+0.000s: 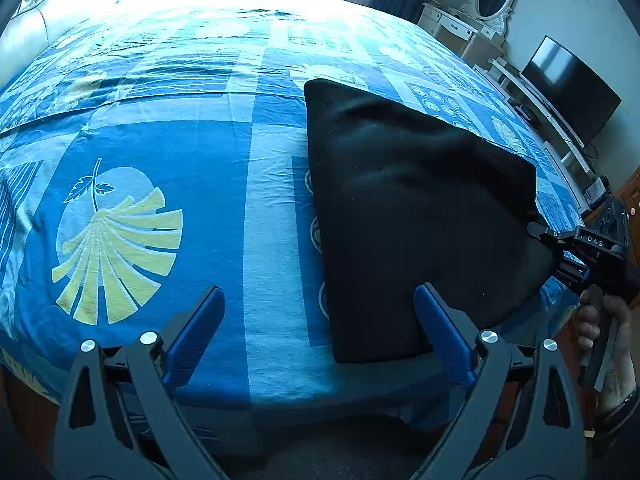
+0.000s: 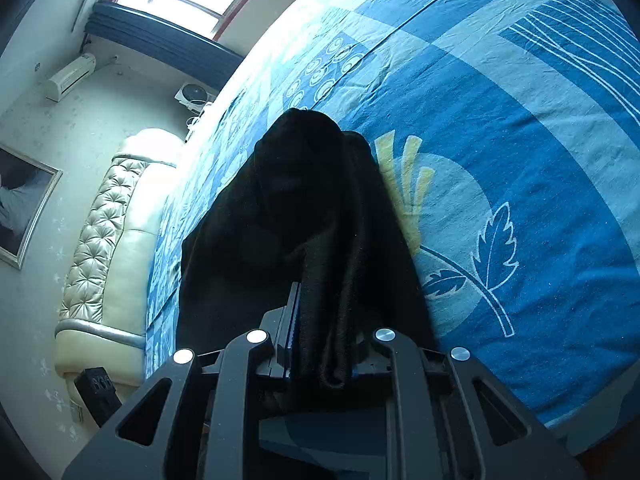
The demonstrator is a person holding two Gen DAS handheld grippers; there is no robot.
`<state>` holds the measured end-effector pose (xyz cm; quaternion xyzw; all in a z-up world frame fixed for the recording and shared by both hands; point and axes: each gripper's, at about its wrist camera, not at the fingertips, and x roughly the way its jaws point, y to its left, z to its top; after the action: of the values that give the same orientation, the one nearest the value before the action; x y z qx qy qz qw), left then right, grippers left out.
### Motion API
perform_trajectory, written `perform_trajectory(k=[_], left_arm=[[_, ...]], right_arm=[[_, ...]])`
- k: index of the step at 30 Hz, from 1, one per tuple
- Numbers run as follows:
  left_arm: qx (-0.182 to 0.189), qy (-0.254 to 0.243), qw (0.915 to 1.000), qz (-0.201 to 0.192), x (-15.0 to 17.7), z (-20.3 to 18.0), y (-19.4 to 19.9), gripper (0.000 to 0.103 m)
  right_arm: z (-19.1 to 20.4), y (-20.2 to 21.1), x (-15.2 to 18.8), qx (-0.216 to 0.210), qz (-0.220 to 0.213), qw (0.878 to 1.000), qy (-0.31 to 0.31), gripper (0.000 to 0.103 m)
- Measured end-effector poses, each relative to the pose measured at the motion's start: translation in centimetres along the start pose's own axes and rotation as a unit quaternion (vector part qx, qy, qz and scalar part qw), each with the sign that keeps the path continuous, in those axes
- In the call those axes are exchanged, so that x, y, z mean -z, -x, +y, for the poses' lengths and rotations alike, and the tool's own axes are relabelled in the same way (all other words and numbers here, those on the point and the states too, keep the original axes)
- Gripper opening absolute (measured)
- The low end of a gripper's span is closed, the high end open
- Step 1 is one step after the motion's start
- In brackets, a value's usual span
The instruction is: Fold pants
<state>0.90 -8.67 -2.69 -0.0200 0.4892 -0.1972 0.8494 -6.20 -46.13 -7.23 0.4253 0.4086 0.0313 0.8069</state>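
While right gripper angles down — jaws narrow, pants fold between — left gripper gapes wide.

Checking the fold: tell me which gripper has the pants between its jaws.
The right gripper: a bunched fold of the black pants runs between its jaws. The left gripper is wide open over the bedsheet, gripping nothing.
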Motion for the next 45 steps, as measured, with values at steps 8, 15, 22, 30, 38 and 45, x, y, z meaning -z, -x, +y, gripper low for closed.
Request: perform_trajectory(k=[8,15,22,30,38,45], left_arm=[[0.009,0.001,1.0,-0.004,0.1,0.2,0.8,0.095],[0.08,0.035,0.9962,0.004,0.5,1.1,1.5,0.095],[0.165,0.104,0.9802,0.036,0.4,2.9,0.4,0.095],[0.248,0.162,0.9518,0.077,0.2,4.3,-2.4,0.095],[0.273,0.158,0.9431,0.105,-0.2,2.3,-5.8,0.095],[0.226,0.117,0.9611,0.109,-0.4,0.7,-6.2,0.058]], right_arm=[[-1.8,4.9,0.2,-0.047,-0.061,0.996,-0.036,0.082],[-4.7,5.6,1.1,-0.058,-0.059,0.992,-0.092,0.082],[-3.2,4.2,1.4,-0.069,-0.029,0.995,-0.069,0.082],[-2.8,3.1,2.0,-0.062,-0.006,0.997,-0.056,0.084],[-3.2,2.6,2.3,-0.051,0.002,0.997,-0.057,0.084],[-0.7,0.0,3.1,-0.013,0.015,1.0,0.006,0.082]])
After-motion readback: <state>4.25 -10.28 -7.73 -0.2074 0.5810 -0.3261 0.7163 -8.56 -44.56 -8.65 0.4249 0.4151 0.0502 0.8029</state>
